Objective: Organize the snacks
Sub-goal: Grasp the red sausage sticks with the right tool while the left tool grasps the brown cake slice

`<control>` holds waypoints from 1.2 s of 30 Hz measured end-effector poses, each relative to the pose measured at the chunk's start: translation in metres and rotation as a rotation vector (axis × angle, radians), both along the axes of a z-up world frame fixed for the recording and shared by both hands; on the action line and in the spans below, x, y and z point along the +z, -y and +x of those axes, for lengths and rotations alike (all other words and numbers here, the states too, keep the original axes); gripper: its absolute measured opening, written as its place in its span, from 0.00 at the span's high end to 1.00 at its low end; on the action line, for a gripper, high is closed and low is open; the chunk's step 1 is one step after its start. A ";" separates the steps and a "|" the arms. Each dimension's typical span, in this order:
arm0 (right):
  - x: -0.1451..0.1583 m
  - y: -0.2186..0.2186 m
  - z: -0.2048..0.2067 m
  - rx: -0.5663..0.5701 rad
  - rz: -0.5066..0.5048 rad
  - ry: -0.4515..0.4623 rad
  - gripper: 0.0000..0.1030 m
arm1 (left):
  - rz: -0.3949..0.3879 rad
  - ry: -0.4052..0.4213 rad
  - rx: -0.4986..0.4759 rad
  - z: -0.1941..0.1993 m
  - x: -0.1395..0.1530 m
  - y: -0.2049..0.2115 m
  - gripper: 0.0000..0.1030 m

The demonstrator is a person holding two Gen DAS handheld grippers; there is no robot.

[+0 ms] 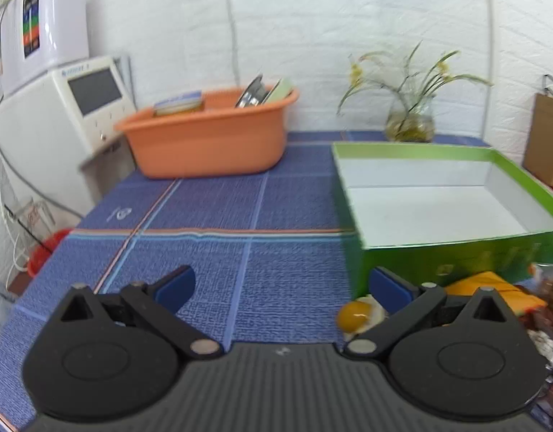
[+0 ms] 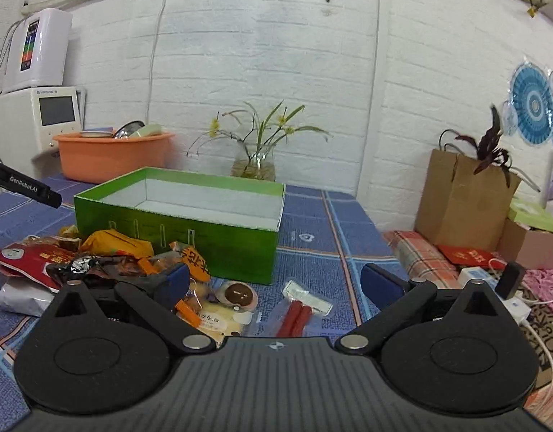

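Right gripper (image 2: 274, 280): one, jaws spread wide, nothing between the blue pads.
Left gripper (image 1: 282, 286): one, jaws spread wide, bare cloth between the pads.
Sausage pack (image 2: 300, 309): one clear pack with two red sticks, just ahead of the right gripper at 12 o'clock, inside the span of the fingers, not touching.
Brown round snack (image 2: 239, 293): one, sealed, at 11 o'clock of the right gripper, near the left pad.
Yellow round snack (image 1: 354, 315): one, at 1 o'clock of the left gripper, just beside its right finger.
Snack heap (image 2: 78, 259): mixed wrappers, red, orange, silver; count cannot be told; at 10 o'clock of the right gripper.
Green box (image 2: 219, 232): one, open-topped, white inside, behind the heap at 12 o'clock.
Tablecloth (image 1: 211, 223): one, blue plaid.
Orange basin (image 1: 208, 140): one, far, at 11 o'clock from the left gripper.
Glass vase (image 2: 254, 165): one, with sprigs, behind the box.
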State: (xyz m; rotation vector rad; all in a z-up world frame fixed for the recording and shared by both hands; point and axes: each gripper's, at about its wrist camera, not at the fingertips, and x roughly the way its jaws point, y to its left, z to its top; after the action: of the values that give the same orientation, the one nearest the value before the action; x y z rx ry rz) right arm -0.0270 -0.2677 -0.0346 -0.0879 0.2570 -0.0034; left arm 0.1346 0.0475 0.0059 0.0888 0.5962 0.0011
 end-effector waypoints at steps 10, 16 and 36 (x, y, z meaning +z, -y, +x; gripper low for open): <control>-0.033 0.035 0.046 -0.089 0.311 -0.231 0.00 | -0.173 -0.165 -0.023 0.028 -0.025 -0.009 0.00; -0.031 0.033 0.062 -0.104 0.287 -0.239 0.00 | -0.366 -0.248 -0.064 0.035 -0.029 -0.019 0.00; -0.032 0.022 0.061 -0.075 0.102 -0.272 0.42 | -0.529 -0.365 -0.240 0.038 -0.021 -0.024 0.60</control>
State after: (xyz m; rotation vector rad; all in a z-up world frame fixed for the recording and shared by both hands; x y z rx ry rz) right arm 0.0342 -0.2901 -0.0665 0.0238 0.5314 -0.0528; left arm 0.1731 0.0714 -0.0155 -0.3605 0.9295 -0.4117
